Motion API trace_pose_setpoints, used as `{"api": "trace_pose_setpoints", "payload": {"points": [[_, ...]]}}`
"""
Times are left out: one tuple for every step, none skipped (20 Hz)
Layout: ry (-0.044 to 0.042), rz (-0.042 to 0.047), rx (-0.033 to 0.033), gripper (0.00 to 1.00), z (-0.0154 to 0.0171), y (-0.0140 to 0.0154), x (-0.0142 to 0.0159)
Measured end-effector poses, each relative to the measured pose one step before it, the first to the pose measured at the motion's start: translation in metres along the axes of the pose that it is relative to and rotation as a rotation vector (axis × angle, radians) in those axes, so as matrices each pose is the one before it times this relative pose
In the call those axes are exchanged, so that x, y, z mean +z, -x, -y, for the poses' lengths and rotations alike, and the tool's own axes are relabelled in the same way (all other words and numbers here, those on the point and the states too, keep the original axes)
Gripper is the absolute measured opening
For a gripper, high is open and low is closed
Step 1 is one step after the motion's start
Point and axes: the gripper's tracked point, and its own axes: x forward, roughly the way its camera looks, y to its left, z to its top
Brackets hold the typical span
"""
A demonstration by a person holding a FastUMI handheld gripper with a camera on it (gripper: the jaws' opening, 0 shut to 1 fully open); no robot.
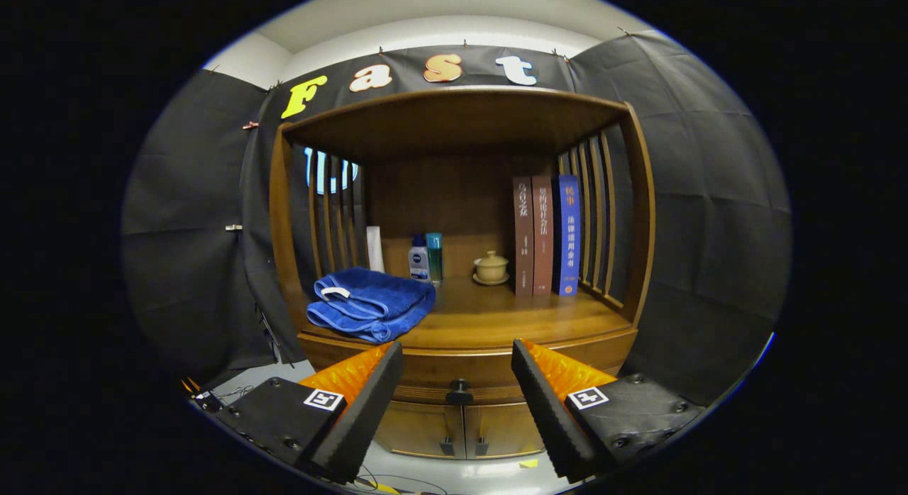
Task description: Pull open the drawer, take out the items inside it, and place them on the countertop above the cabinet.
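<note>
A: Entry, near field. Gripper (457,364) spread wide, nothing held. Left finger pad (369,403) and right finger pad (543,410) stand well apart, with open air between them.

B: What sits in that gap?

A: The drawer (468,371), closed, its front flush under the countertop lip. Its dark round knob (459,393) lies between the fingers, just beyond the tips, untouched. Below it, two cabinet doors (461,427) meet at a centre seam with small dark pulls. Light floor (454,474) ahead of the cabinet, with a few thin cables on it.

B: Countertop state?

A: Countertop (525,314), front edge rounded. A folded blue towel (370,303) lies at the left front, its fold reaching the edge. The middle and right front of the board are bare wood.

B: Farther back?

A: At the rear wall: a white-and-blue bottle (418,261) touching or just beside a teal bottle (434,256), and a small lidded cup on a saucer (491,268) near the centre. Three upright books (546,236) stand against the right slatted side. The slats (333,211) close the left side too, and a wooden top board (454,112) roofs the alcove.
</note>
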Motion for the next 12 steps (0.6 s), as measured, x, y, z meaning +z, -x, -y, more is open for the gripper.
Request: {"api": "trace_pose_setpoints", "payload": {"points": [[-0.00613, -0.01303, -0.00107, 0.99, 0.00070, -0.00683, -0.00776], [-0.00392, -0.01242, -0.00265, 0.99, 0.00050, -0.00709, -0.00853], [-0.00141, -0.01034, -0.00162, 0.99, -0.00009, -0.00483, -0.00748], [-0.00077, -0.00730, -0.00130, 0.99, 0.00034, -0.00658, -0.00730], [-0.00110, -0.00387, -0.00243, 0.99, 0.00073, -0.00728, -0.00697], [-0.00244, -0.00848, -0.00134, 1.00, 0.00016, -0.00770, -0.00810], [-0.00384, -0.00945, -0.00230, 1.00, 0.00139, -0.00919, -0.00749], [-0.00340, -0.00843, -0.00029, 1.00, 0.00047, -0.00846, -0.00696], [-0.00398, -0.00718, 0.00025, 1.00, 0.00045, -0.00742, -0.00580], [-0.00021, -0.00569, -0.00068, 1.00, 0.00025, -0.00694, -0.00497], [0.00190, -0.00464, -0.00254, 1.00, 0.00120, -0.00642, -0.00434], [0.00473, -0.00448, -0.00190, 1.00, 0.00049, -0.00755, -0.00446]]}}
